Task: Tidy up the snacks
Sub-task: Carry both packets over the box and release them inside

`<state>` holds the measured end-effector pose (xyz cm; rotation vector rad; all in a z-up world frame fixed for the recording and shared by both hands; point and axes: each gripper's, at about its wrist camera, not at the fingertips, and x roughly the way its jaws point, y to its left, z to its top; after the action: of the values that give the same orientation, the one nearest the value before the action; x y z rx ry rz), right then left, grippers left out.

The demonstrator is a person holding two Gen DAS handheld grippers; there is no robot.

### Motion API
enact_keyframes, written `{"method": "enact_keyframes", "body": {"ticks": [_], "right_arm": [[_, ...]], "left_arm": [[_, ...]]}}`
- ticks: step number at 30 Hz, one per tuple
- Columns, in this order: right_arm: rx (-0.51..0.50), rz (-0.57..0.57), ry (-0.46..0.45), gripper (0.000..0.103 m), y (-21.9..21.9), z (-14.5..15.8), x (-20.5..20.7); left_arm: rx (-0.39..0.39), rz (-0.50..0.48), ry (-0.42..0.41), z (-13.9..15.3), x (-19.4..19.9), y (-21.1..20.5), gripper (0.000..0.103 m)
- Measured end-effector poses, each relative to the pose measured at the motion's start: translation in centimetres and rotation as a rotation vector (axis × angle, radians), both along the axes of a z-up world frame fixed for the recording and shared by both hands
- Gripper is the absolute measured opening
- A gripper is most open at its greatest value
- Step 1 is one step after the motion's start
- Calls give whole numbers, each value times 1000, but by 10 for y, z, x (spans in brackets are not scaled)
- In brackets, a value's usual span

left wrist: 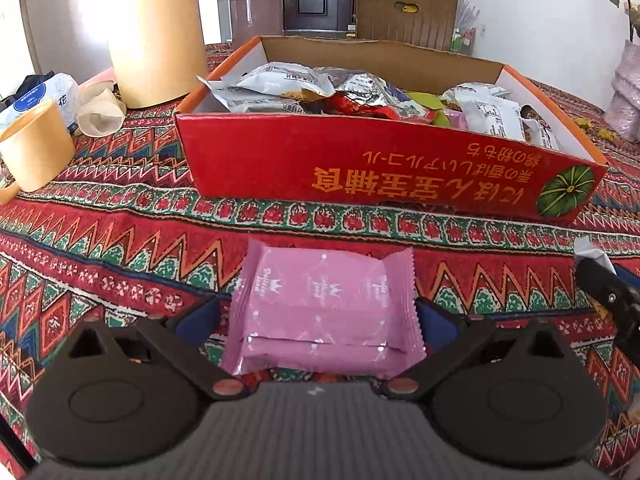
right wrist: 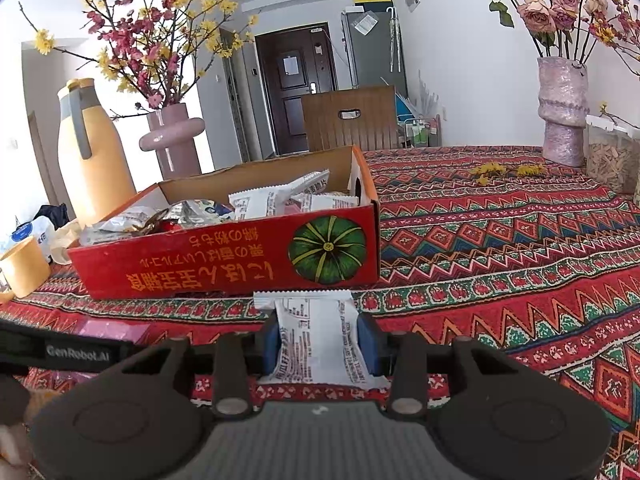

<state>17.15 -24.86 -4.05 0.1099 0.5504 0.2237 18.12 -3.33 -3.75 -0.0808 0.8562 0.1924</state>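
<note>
Both grippers loaded | L gripper (left wrist: 322, 314): pink pack (left wrist: 324, 304) | R gripper (right wrist: 322, 344): white pack (right wrist: 320, 340) | near box (right wrist: 224, 256) front edge

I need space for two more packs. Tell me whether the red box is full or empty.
Partly full. The red box holds a loose heap of snack packs rising near its rim, but bare cardboard wall shows behind them.

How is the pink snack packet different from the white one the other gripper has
The pink packet is plain pink with small crown logos; the white packet is covered in black print. The pink one sits wide between the left gripper pads; the white one is pinched narrow by the right gripper. Both are sealed, outside the red box.
</note>
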Motion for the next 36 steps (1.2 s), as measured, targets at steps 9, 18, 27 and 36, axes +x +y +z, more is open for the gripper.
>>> {"method": "enact_keyframes", "body": {"ticks": [9,18,27,36], "right_arm": [[-4,-1,0,39,0,0,0],[-15,-3,-3,39,2,-1,0],[-39,3,-25,39,6,3,-4],[-39,38,-138,39,21,49,-2]], "left_arm": [[2,-41,-73,1,-13,3,77],[-13,-88,-131,5,-24,10,68],[-2,-128,-242,32,-34,13,68],[21,-135,-366,80,-15,9,68]]}}
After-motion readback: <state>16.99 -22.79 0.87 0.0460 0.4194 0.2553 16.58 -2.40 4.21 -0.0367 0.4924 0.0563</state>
